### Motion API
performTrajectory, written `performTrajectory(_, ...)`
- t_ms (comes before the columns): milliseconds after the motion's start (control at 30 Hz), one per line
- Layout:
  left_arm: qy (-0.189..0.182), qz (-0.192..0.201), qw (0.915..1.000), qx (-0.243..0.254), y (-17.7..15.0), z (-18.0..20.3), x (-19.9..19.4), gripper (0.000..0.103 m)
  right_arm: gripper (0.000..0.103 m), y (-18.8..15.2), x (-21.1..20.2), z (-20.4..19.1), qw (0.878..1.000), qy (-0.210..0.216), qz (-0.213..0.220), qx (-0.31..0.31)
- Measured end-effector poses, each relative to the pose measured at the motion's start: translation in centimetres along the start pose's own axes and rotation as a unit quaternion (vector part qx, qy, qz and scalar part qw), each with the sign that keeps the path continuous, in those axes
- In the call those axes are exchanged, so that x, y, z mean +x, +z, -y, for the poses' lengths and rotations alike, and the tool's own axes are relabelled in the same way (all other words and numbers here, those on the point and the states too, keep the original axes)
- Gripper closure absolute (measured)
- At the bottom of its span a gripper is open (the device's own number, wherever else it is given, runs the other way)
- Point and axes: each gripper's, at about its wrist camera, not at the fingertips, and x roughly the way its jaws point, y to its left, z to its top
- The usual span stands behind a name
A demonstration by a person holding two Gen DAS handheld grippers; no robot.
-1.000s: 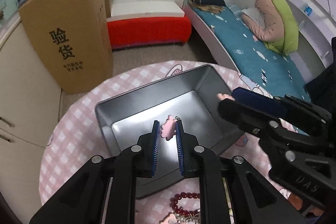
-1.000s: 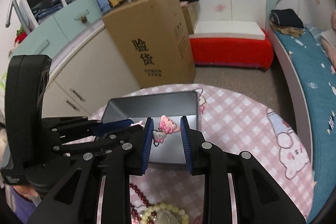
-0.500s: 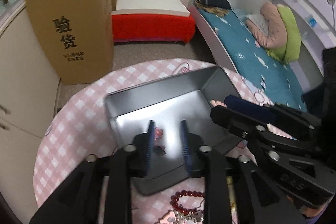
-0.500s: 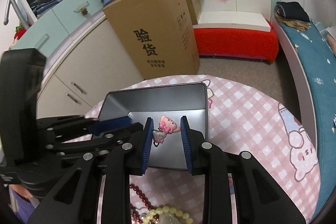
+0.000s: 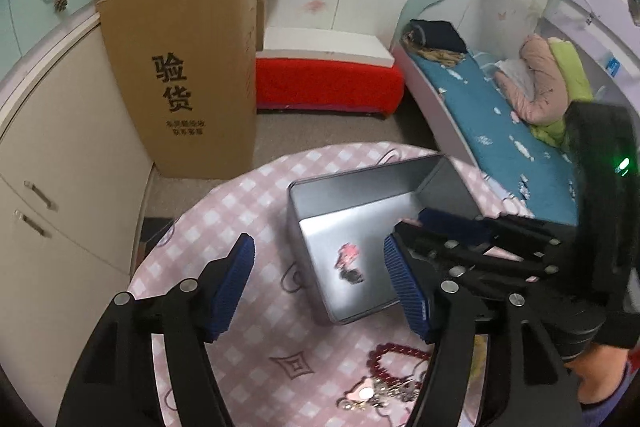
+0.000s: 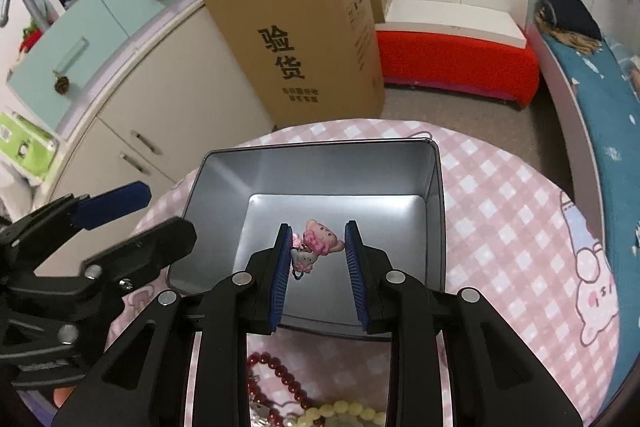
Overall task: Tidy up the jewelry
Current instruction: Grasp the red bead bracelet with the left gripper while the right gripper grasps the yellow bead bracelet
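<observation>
One pink cartoon-figure charm (image 6: pixel 316 245) with a small grey pendant.

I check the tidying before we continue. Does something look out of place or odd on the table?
Little stands out. One pink charm lies in the metal tin, as intended. The right gripper holds another pink charm above it. The red bead bracelet lies loose outside, on the pink tablecloth.

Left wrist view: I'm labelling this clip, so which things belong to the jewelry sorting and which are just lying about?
Job:
metal tin
pink charm lying in the tin
second pink charm in the right claw
red bead bracelet
open left claw

Lying about:
cardboard box
red bench
bed
</observation>
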Motion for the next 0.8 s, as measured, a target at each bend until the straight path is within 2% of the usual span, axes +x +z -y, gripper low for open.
performTrajectory(100, -0.007, 0.001, 0.9999, -0.008, -0.5, -0.5, -0.1, 0.038, 0.074, -0.2, -0.4, 0.0, 1.000, -0.001, 0.003, 0.001)
performTrajectory(200, -0.012, 0.010, 0.9998, -0.011, -0.9, -0.8, -1.0, 0.038, 0.072, -0.9, -2.0, -0.1, 1.000, -0.013, 0.025, -0.004)
performTrajectory(233, -0.014, 0.014, 0.9997, -0.011, -1.1, -0.8, -1.3, 0.038, 0.068, -1.3, -2.8, 0.0, 0.999, -0.021, 0.035, -0.007)
performTrajectory(267, -0.015, 0.022, 0.9996, -0.011, -1.4, -0.8, -1.9, 0.038, 0.058, -1.7, -3.9, -0.1, 0.998, -0.033, 0.049, -0.011)
performTrajectory(300, -0.015, 0.027, 0.9995, -0.011, -1.8, -0.8, -2.5, 0.034, 0.054, -2.2, -4.9, -0.2, 0.997, -0.040, 0.063, -0.015)
performTrajectory(433, -0.012, 0.049, 0.9987, -0.007, -3.6, -0.7, -4.4, 0.030, 0.054, -4.4, -8.6, 0.4, 0.993, -0.063, 0.100, -0.021)
performTrajectory(533, -0.017, 0.050, 0.9986, -0.010, -5.0, -0.4, -4.9, 0.030, 0.054, -6.4, -10.1, 1.5, 0.992, -0.068, 0.107, -0.013)
performTrajectory(633, -0.017, 0.034, 0.9993, -0.003, -6.3, 0.3, -4.2, 0.030, 0.054, -8.6, -10.5, 2.9, 0.992, -0.078, 0.100, -0.002)
performTrajectory(800, -0.016, -0.013, 0.9998, 0.006, -7.7, 1.4, -0.9, 0.030, 0.054, -11.5, -9.1, 4.9, 0.994, -0.078, 0.076, 0.024)
